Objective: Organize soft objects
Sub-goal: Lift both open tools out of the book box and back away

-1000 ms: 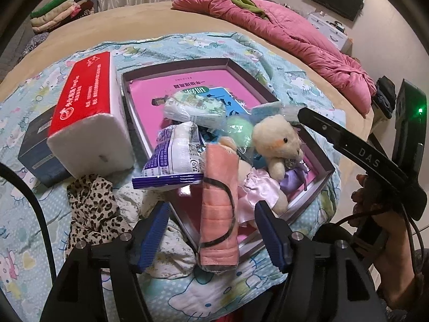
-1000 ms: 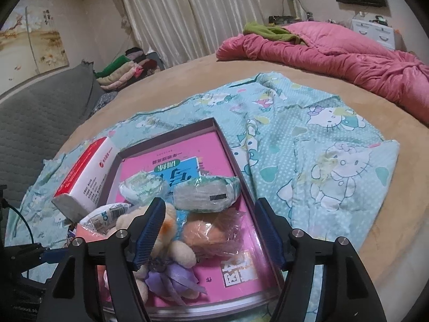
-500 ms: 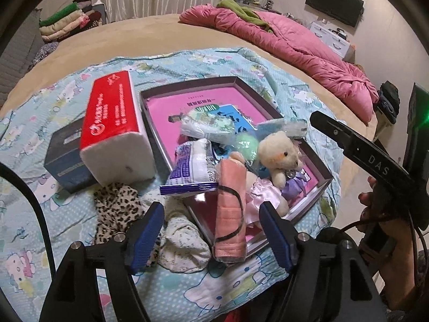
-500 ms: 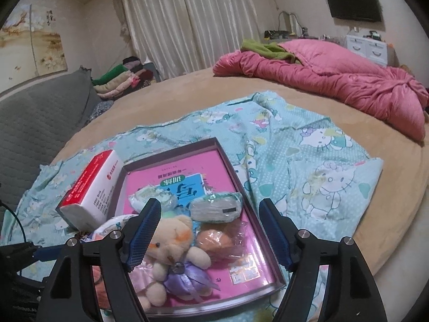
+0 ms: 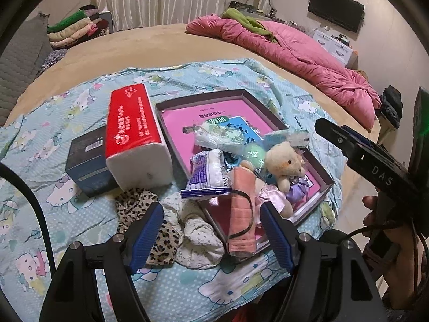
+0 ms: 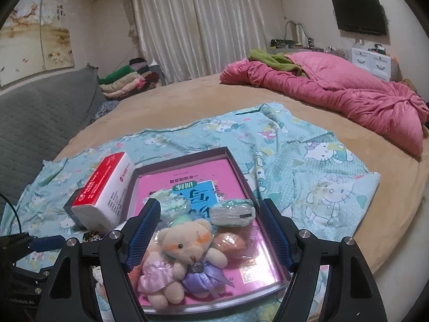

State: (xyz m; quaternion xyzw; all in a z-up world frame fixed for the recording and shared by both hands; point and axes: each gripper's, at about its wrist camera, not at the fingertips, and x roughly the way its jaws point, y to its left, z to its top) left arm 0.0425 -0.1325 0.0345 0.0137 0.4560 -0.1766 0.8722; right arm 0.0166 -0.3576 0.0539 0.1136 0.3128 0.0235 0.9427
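Tray [image 5: 313, 165]: shallow, dark-rimmed, pink printed floor; sits on the cartoon-print sheet [image 5: 67, 123] on the round tan bed [image 6: 187, 91]. Its far half is bare; its near half is crowded.
Open room: wide bare sheet right of the tray, then tan bed out to its curved edge; the pink quilt [image 6: 348, 94] lies well beyond the tray.
Left claw [image 5: 211, 234]: released, blue ribbed pads wide, nothing between them; hangs above the tray's near corner.
Right claw [image 6: 207, 234]: released, empty; hangs over the tray's near end, above the bear.
Teddy bear [image 6: 185, 244]: cream plush, in the tray's near half, touching two satin-dressed dolls, pink [image 6: 154, 276] and purple [image 6: 203, 276].
Pink cloth roll [image 5: 241, 214]: ribbed, in clear wrap, black band round it; overhangs the tray's near rim.
Wrapped packs: crinkly plastic; a purple-white one [image 5: 207, 174] leans on the tray's left rim.
Tissue pack [image 5: 134, 134]: red-and-white soft block, just left of the tray, against a dark box [image 5: 85, 163].
Loose fabrics: leopard-print piece [image 5: 139, 206] and pale speckled cloth [image 5: 198, 230], crumpled on the sheet just outside the tray's near-left rim.
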